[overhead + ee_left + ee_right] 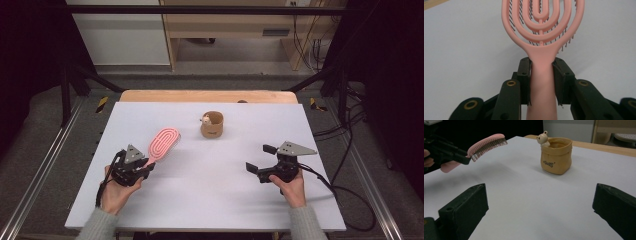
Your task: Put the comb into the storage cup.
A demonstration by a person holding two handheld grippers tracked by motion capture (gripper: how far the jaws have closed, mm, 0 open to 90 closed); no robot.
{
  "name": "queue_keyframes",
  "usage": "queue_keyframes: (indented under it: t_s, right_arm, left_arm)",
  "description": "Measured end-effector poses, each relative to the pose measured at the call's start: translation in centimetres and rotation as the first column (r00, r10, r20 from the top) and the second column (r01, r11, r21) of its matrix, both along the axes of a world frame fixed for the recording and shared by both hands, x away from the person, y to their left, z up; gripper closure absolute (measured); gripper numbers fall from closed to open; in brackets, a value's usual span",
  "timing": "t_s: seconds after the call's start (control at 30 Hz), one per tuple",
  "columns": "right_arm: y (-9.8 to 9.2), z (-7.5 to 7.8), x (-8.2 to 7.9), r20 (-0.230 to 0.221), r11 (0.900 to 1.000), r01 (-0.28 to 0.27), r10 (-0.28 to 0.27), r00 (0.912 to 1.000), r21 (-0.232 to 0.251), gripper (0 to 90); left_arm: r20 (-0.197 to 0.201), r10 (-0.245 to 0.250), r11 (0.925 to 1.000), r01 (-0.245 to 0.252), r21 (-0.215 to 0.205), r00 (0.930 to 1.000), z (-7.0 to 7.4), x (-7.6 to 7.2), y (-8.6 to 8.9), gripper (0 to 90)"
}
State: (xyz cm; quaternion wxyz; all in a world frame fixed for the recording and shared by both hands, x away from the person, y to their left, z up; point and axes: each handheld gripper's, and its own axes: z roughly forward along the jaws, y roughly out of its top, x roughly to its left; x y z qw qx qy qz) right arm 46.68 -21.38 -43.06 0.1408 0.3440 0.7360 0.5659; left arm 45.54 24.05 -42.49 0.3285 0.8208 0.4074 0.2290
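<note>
The left gripper (pixel 145 169) clamps the handle of a pink hairbrush (pixel 163 143), whose head juts out ahead of its jaws, raised clear of the desk (pixel 200 200) with bristles facing down. The right gripper (pixel 260 159) stands wide open and holds nothing; a tan pouch-shaped cup (pixel 556 155) with a small bear figure sits on the desk well ahead of it.

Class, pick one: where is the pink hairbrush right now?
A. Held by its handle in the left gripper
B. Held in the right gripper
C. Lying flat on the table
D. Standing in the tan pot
A: the left gripper clamps the hairbrush by its handle, above the table.
</note>
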Motion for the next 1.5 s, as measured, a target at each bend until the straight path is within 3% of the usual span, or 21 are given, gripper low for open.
queue_keyframes:
  t_s: [1.5]
  right_arm:
    - [2.7,0.9,0.0,-0.012,0.999,0.041,-0.040,0.9991,0.023,0.4]
  left_arm:
    - [0.030,-0.025,0.9996,0.026,-0.014,0.9992,0.3,-0.7,-3.1,69.5]
